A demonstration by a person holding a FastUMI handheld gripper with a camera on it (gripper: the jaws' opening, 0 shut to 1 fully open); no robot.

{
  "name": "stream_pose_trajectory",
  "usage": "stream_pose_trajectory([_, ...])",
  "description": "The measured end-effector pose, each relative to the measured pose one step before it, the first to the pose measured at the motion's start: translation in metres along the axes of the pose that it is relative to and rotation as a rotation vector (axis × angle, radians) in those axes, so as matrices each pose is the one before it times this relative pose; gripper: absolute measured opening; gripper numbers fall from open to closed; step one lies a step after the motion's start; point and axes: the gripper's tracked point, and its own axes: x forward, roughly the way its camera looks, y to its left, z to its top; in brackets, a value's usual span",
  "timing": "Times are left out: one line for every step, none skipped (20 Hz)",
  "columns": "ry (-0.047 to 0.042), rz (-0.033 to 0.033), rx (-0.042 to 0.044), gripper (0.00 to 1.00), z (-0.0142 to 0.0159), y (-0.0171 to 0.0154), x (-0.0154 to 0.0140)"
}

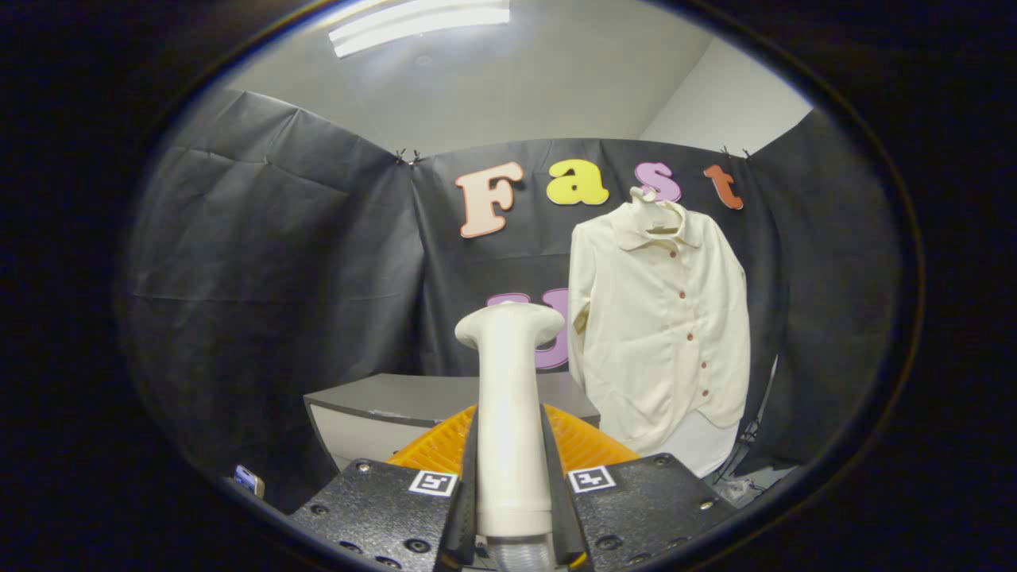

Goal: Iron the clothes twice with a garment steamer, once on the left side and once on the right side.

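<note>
Steamer (508, 397) upright betw. clamped jaws; shirt (663, 342) on booth wall

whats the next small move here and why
Probably carry the steamer forward and to the right toward the shirt. The gripper is shut on its handle with the head upright, but the shirt hangs beyond it on its hanger, not yet touched.

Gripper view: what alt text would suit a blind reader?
The gripper is shut on a white plastic garment steamer, head up. Beyond it, to the right, a cream button-up shirt hangs on a hanger, with a grey table behind.
</note>
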Motion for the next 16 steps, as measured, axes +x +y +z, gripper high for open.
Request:
stream_pose_trajectory([0.00127, -0.00287, 0.00436, 0.36, -0.00036, -0.00057, 0.00031])
stream_pose_trajectory([0.00105, -0.00185, -0.00115, 0.36, 0.00029, -0.00086, 0.00101])
stream_pose_trajectory([0.00212, -0.00351, -0.00074, 0.36, -0.00096, -0.00035, 0.00084])
stream_pose_trajectory([0.00036, -0.00271, -0.00229, 0.36, -0.00076, -0.00025, 0.0003])
stream_pose_trajectory([0.00145, 0.00065, -0.00267, 0.36, -0.00037, 0.00078, -0.00003])
stream_pose_trajectory([0.00416, 0.00187, 0.00053, 0.36, -0.00053, 0.00101, 0.00081])
stream_pose_trajectory([0.00117, 0.00156, -0.00068, 0.36, -0.00102, 0.00094, 0.00051])
stream_pose_trajectory([-0.00036, -0.00058, 0.00075, 0.36, 0.00026, 0.00074, 0.0])
stream_pose_trajectory([0.00104, 0.00001, -0.00168, 0.36, -0.00029, 0.00052, 0.00024])
stream_pose_trajectory([0.0019, 0.00125, 0.00139, 0.36, -0.00038, 0.00006, 0.0])
stream_pose_trajectory([0.0, 0.00008, 0.00105, 0.36, 0.00002, 0.0006, 0.00018])
stream_pose_trajectory([-0.00228, -0.00043, -0.00154, 0.36, 0.00097, -0.00017, 0.0002])
stream_pose_trajectory([-0.00201, -0.00071, 0.0004, 0.36, 0.00065, -0.00062, 0.00099])
stream_pose_trajectory([-0.00239, -0.0024, 0.00127, 0.36, 0.00153, -0.00261, 0.00211])
stream_pose_trajectory([-0.00617, -0.0028, 0.00053, 0.36, 0.0019, -0.00244, 0.00027])
stream_pose_trajectory([-0.00965, -0.00603, -0.00093, 0.36, 0.00322, -0.00476, 0.00258])
